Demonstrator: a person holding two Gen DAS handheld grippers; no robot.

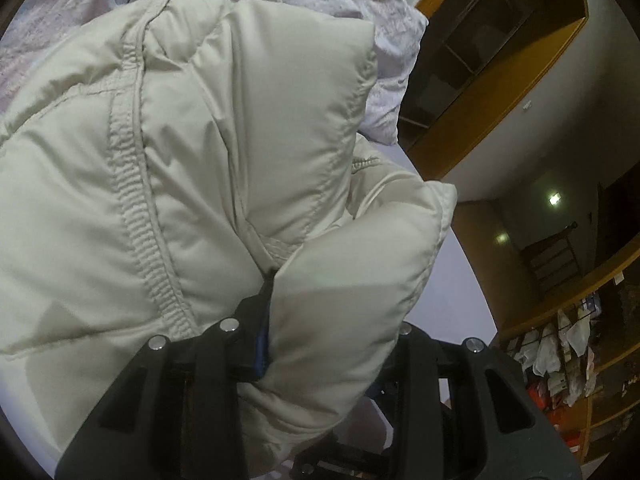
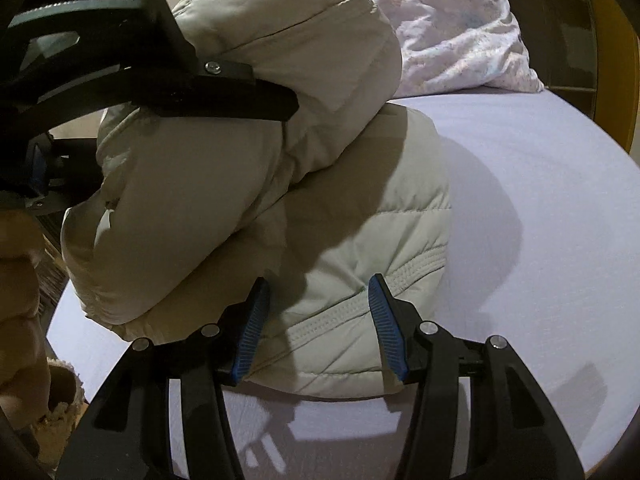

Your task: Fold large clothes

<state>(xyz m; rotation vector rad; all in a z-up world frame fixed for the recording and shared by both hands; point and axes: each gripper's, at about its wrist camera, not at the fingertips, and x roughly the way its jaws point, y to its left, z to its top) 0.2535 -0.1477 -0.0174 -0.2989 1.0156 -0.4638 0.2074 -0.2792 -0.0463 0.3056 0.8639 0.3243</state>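
On the lavender bed, the cream puffer jacket lies bunched, the left gripper clamped on a raised fold while the right gripper stands parted over its hem, pads clear.

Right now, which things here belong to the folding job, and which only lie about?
Belong to the job:
- cream puffer jacket
- left gripper, closed on a jacket fold
- right gripper, fingers open over the jacket

Only lying about:
- floral pillow
- wooden shelves
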